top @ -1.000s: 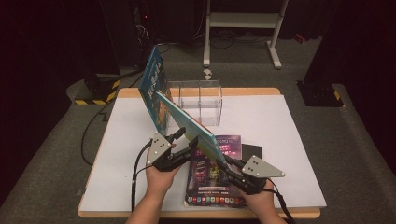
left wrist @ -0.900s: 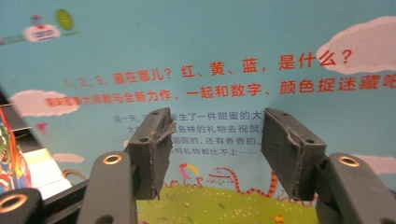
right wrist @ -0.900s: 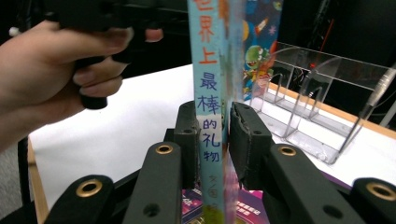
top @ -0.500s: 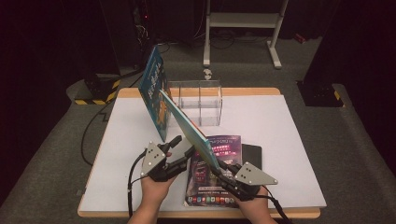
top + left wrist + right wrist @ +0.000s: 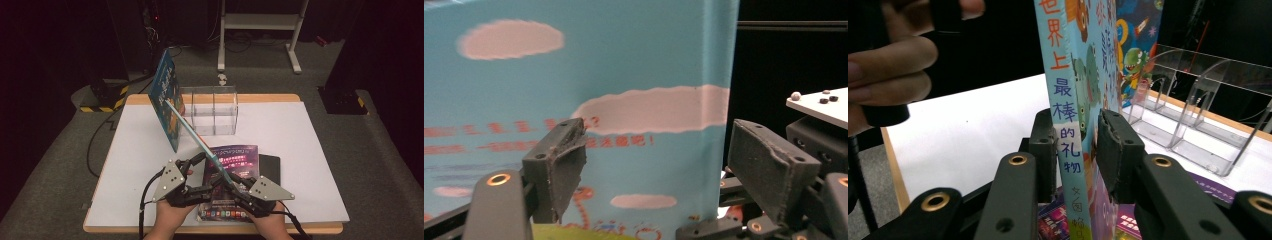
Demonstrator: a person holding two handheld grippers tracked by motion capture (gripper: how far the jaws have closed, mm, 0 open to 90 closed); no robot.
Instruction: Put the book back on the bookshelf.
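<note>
high view: we hold the blue picture book (image 5: pixel 186 126) tilted on edge above the white surface (image 5: pixel 300 150), near the clear divider rack (image 5: pixel 212 111). our right hand-held gripper (image 5: pixel 231 184) clamps the book's lower end by the spine. our left hand-held gripper (image 5: pixel 197 172) has just been opening; its jaws stand wide, pads clear of the cover. a purple book (image 5: pixel 235 155) lies flat beneath.

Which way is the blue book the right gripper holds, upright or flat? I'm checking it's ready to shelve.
Upright, tilted: the blue book stands on edge between the right gripper pads.
</note>
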